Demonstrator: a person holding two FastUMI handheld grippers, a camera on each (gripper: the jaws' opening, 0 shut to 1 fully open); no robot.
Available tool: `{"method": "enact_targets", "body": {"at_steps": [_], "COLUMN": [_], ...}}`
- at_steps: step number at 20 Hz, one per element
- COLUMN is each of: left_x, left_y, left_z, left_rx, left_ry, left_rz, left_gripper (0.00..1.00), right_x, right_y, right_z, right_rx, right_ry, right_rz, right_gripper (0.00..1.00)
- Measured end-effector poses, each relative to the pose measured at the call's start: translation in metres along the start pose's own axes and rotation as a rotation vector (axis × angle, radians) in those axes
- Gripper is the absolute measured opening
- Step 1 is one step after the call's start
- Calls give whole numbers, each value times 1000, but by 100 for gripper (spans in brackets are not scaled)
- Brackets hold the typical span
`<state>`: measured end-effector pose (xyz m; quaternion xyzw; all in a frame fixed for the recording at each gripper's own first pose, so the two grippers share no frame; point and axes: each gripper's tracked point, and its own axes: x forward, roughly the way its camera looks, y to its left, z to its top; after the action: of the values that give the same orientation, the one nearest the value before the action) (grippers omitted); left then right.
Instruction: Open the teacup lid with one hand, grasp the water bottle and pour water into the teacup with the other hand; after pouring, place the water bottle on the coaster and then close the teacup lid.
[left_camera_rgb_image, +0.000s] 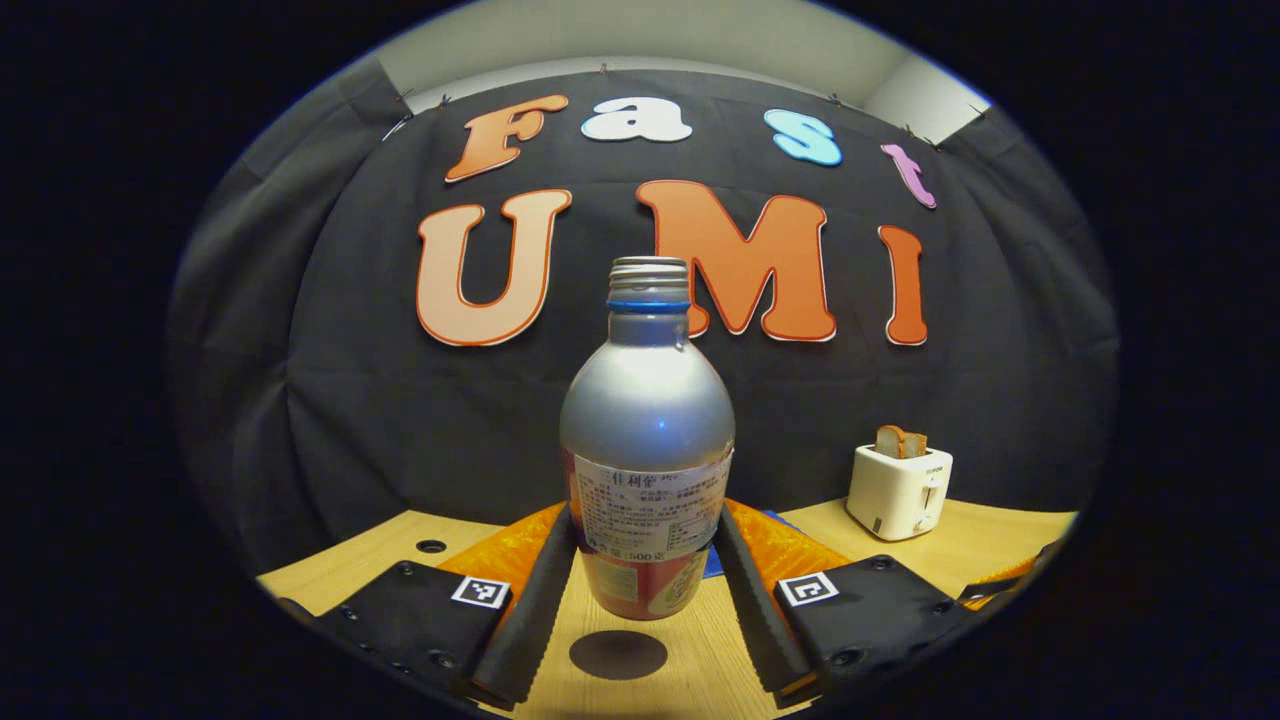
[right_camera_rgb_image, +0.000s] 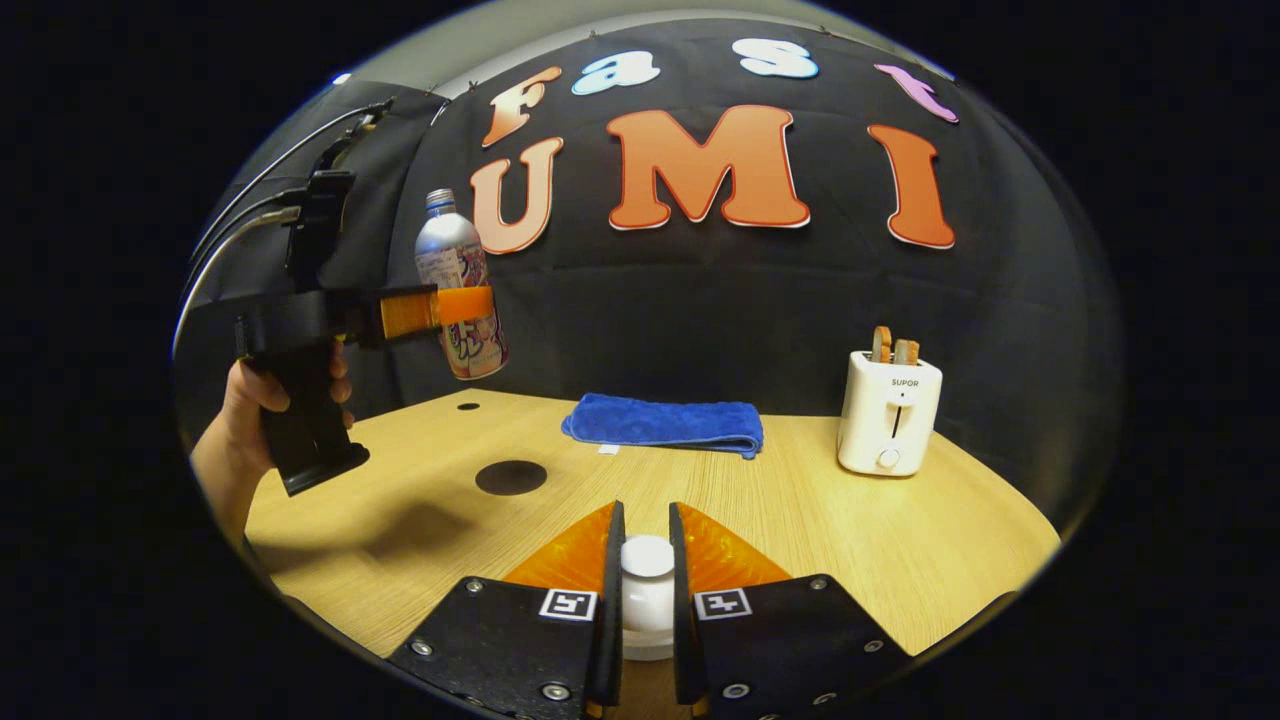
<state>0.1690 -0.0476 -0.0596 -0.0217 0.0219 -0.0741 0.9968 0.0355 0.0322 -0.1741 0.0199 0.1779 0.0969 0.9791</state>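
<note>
Closest to the right gripper view's camera, the right gripper has its two fingers drawn in tight on a small white knob, which looks like the teacup lid; both fingers press its sides. The cup beneath is hidden, so whether the lid is lifted off or still seated cannot be told. In the left gripper view, the left gripper is clamped around the lower body of the water bottle, fingers set wide to fit its girth. The bottle stands upright in the grip and is raised above the wooden table, probably to keep the water in until it is over the cup. A hand holds that gripper at the far left of the right gripper view. On the table below the bottle lies a dark round coaster, likely left bare to receive the bottle later. Farther back sit a folded blue towel and a white toaster.
</note>
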Motion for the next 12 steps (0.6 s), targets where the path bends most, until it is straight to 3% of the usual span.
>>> {"method": "enact_targets", "body": {"at_steps": [12], "left_x": [27], "left_y": [10], "left_z": [-45], "left_rx": [-63], "left_ry": [104], "left_rz": [8], "left_gripper": [83], "right_x": [13], "right_y": [3], "right_z": [-27], "right_rx": [-7], "right_ry": [55], "right_rz": [2], "right_gripper": [21]}}
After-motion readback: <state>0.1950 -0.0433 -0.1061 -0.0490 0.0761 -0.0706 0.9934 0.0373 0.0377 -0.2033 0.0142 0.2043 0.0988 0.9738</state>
